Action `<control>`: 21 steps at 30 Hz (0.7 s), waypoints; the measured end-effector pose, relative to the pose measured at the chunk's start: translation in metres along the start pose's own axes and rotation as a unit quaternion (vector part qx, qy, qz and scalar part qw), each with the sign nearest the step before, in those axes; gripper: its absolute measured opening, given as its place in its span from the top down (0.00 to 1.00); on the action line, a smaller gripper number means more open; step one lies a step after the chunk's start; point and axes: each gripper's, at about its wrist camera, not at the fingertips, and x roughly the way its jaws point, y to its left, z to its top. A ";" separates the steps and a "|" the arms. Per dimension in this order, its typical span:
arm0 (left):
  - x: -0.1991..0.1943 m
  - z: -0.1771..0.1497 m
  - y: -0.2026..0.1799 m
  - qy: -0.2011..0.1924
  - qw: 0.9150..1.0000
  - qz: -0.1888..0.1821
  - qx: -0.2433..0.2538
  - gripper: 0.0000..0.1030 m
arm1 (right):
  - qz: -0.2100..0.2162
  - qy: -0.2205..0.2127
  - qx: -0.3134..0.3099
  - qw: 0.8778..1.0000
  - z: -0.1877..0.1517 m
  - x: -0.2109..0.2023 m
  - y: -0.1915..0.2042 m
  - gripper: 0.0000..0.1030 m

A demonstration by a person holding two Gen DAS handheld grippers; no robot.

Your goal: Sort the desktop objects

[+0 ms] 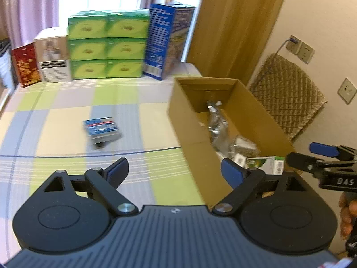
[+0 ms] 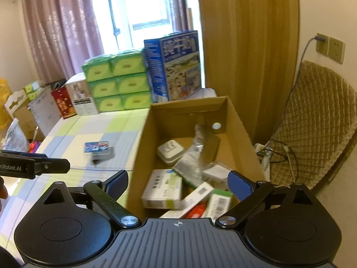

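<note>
Checked tablecloth point(image 1: 67, 120): blurred blue packet point(image 1: 101, 129), label unreadable.

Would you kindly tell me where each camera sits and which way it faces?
Left wrist: on the left gripper, looking across the checked table at the blue packet; the right gripper and a hand show at the edge.
Right wrist: on the right gripper, looking down into the cardboard box; the left gripper shows at the left edge.
Both share the packet, the box and the green cartons.
</note>
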 end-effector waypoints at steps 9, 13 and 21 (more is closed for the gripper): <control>-0.044 -0.033 0.063 -0.010 0.998 0.054 -0.023 0.02 | 0.032 -0.002 -0.023 0.999 -0.009 -0.009 0.051 0.03; -0.057 -0.046 0.087 -0.013 0.996 0.077 -0.032 0.01 | 0.047 -0.001 -0.035 0.998 -0.012 -0.009 0.072 0.02; -0.067 -0.061 0.120 -0.009 0.993 0.105 -0.049 0.01 | 0.068 0.010 -0.056 0.996 -0.019 0.000 0.105 0.02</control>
